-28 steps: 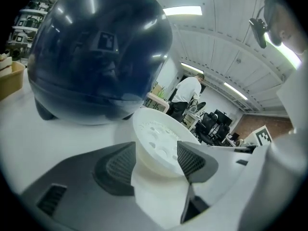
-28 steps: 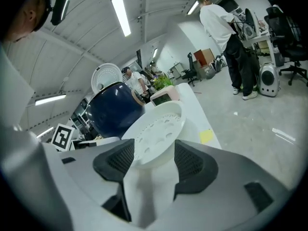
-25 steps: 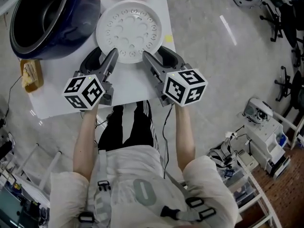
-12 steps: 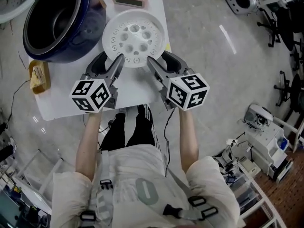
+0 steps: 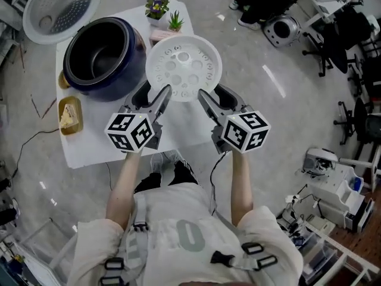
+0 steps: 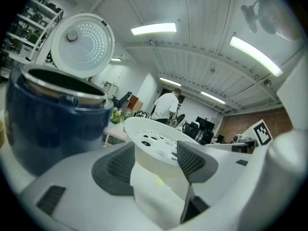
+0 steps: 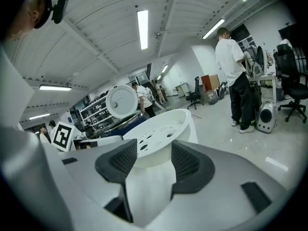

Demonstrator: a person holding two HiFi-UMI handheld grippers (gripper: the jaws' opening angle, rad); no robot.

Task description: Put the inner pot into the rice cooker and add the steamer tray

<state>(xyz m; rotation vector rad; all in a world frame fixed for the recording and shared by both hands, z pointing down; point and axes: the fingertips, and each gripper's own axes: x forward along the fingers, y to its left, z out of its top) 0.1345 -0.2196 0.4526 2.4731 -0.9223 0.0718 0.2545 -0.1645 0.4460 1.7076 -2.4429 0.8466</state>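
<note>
The white steamer tray, round with several holes, hangs in the air above the white table. My left gripper is shut on its near-left rim and my right gripper on its near-right rim. In the left gripper view the tray sits pinched between the pads of that gripper. The right gripper view shows the tray clamped the same way in that gripper. The dark blue rice cooker stands left of the tray, lid swung open, with a dark pot inside.
Two small potted plants and a pink object stand at the table's far edge. A yellow dish lies on the table's left side. People, office chairs and equipment fill the floor to the right.
Both grippers have risen together with the steamer tray, lifting it off the table. The rice cooker has come fully into the head view, left of the tray.
</note>
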